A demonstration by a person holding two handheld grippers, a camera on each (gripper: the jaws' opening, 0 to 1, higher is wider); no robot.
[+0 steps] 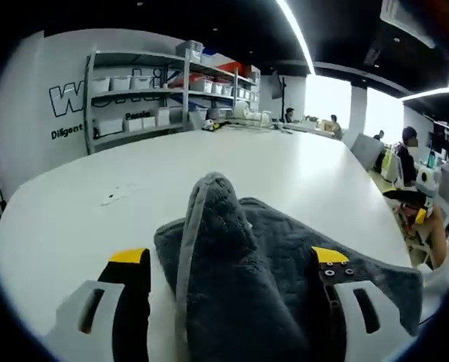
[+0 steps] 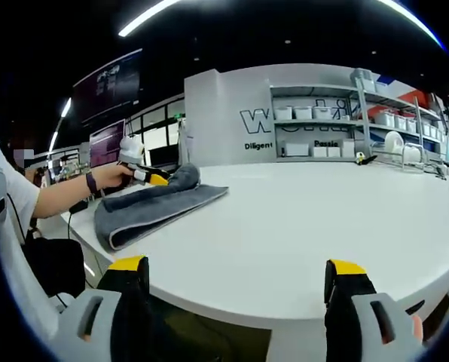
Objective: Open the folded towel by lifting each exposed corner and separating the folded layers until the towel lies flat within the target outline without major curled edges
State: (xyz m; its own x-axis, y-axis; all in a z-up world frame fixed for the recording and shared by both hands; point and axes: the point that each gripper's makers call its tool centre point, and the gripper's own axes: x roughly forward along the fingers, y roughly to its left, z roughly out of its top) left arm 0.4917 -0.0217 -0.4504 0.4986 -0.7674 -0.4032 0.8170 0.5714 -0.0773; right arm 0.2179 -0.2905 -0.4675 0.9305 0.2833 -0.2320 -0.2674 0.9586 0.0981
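While the left gripper lifts a raised fold of the grey towel between its jaws (pinched shut on it, judging from the right gripper view), the towel lies still folded near the edge of the white table. Well apart over the table's edge, the right gripper hangs open and empty. Shelves stand behind.

place: open-plan office/lab | evidence: storage shelves, lettered wall, seated people, monitors
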